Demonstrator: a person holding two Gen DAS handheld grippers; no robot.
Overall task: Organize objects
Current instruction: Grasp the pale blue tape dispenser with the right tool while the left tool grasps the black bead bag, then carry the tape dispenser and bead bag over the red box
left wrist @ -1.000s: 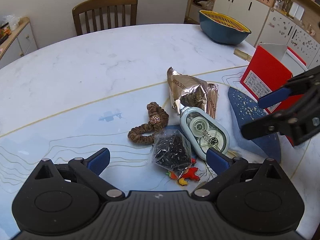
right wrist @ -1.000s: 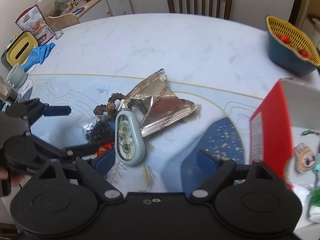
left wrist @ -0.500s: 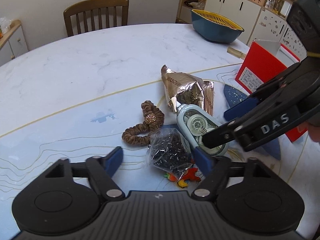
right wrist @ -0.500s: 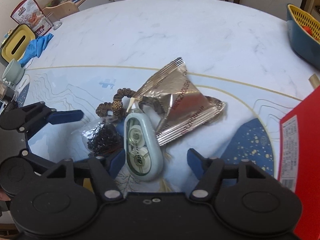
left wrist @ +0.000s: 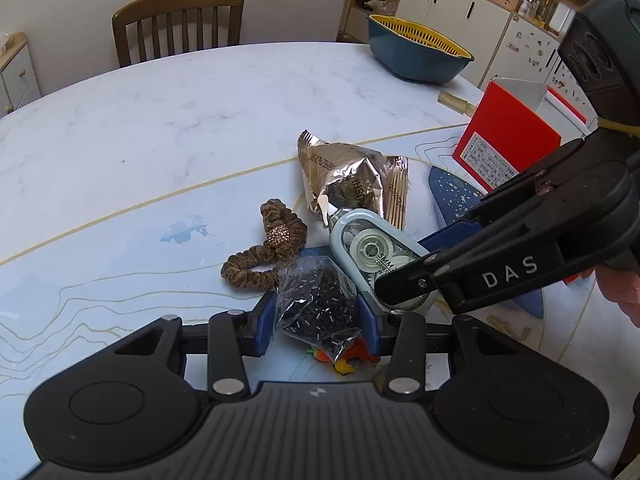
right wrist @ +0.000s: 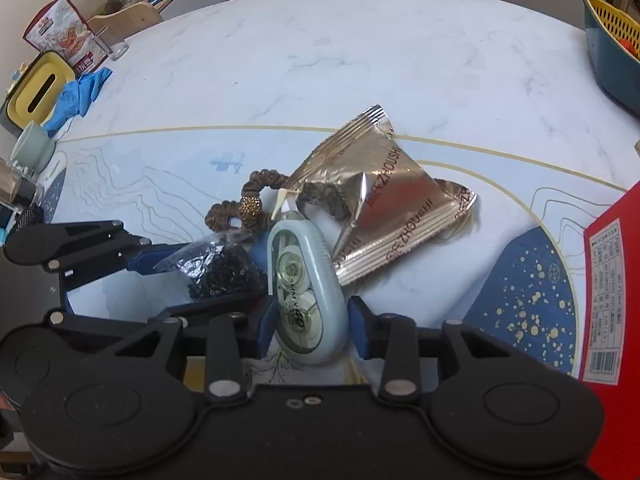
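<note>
Pinching a small clear bag of black beads (left wrist: 316, 304) with the left gripper (left wrist: 317, 320): having just been closing the jaws to a narrow gap, pressing blue pads into both sides of the bag, low on the near part of the tabletop (left wrist: 160, 120). Covering an orange and red trinket (left wrist: 344, 360) underneath.

Straddling a pale green correction tape (right wrist: 306, 292) with the right gripper (right wrist: 310, 320): likewise having just been closing narrow jaws, touching the tape's left flank with one pad and sitting just beside its right flank with the other; not able to tell whether that side is pressing. Reading "5MM" on the tape's inner wheel in the left view, and "DAS" in white on the right gripper's black body there.

Lying just right of the bag, the tape, with its tip pointing far, under the edge of a crumpled gold foil packet (right wrist: 392, 208) printed "ZHOUSHI" along its seams. Curling just left of the packet and touching the bag's far corner, a brown hair scrunchie (left wrist: 256, 268) with a sparkly bead.

Standing further right, a red box (left wrist: 508, 140) bearing a white label and barcode in print too small to read. Sitting at the far right edge, a blue basin with a yellow strainer (left wrist: 416, 56). Resting at the far left, in the right view, a snack box (right wrist: 64, 36) with unreadable lettering, a yellow-topped tissue box (right wrist: 40, 88), a blue cloth (right wrist: 76, 96) and a green mug (right wrist: 32, 152).
</note>
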